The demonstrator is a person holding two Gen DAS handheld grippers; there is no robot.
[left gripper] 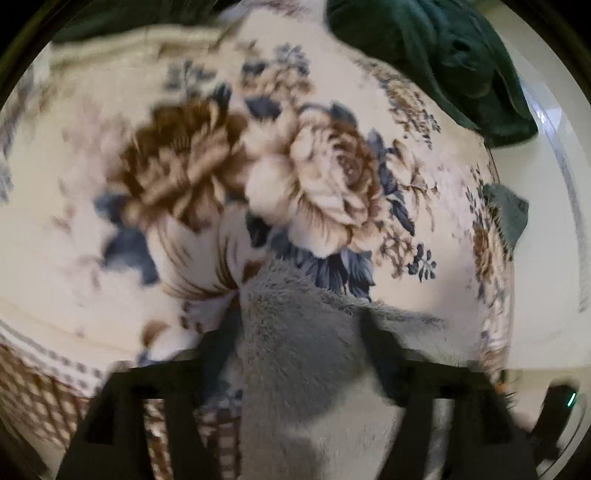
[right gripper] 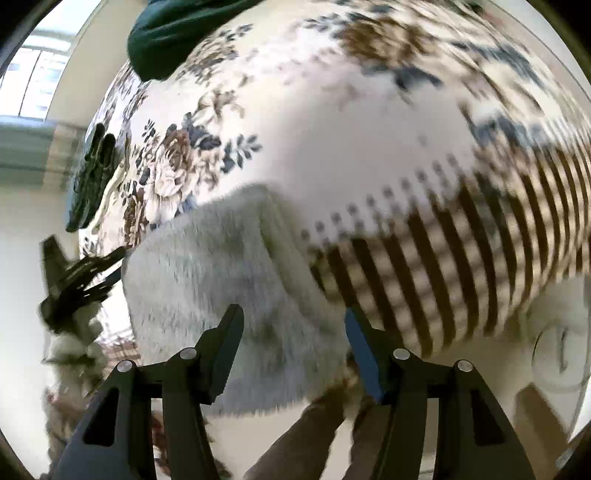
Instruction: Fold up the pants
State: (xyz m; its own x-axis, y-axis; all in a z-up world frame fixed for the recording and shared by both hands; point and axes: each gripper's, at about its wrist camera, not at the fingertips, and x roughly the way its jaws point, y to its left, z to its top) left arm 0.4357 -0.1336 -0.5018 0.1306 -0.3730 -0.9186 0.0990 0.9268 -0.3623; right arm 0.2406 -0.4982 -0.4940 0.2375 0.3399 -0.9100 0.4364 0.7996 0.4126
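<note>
The pants [left gripper: 303,354] are grey and fluffy, lying over a floral blanket [left gripper: 258,155]. In the left wrist view my left gripper [left gripper: 301,325] has its two black fingers on either side of a bunched part of the grey fabric, which fills the gap between them. In the right wrist view the pants [right gripper: 221,280] show as a folded grey slab near the blanket's checked border. My right gripper [right gripper: 295,325] stands open, its fingers wide apart over the near edge of the pants. The other gripper [right gripper: 77,280] shows at the left edge.
A dark green garment [left gripper: 436,55] lies at the far side of the blanket, also in the right wrist view [right gripper: 177,29]. A smaller dark green piece [left gripper: 506,214] sits at the blanket's right edge. The brown checked border [right gripper: 461,258] runs along the near side. A window [right gripper: 33,81] is upper left.
</note>
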